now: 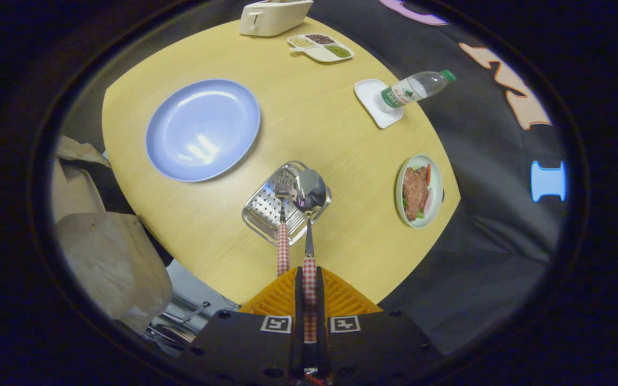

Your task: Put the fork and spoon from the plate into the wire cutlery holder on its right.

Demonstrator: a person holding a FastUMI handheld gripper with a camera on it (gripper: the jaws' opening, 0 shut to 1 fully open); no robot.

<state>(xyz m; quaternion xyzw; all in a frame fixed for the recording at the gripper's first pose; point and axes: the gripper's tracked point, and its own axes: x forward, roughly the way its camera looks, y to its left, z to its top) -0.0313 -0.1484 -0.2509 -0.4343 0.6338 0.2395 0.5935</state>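
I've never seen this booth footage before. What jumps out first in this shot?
The spoon, its checked handle clamped between the shut jaws of the gripper, hangs over the metal cutlery holder, where the fork already stands. Beyond and left of the holder sits the empty blue plate on the yellow table.
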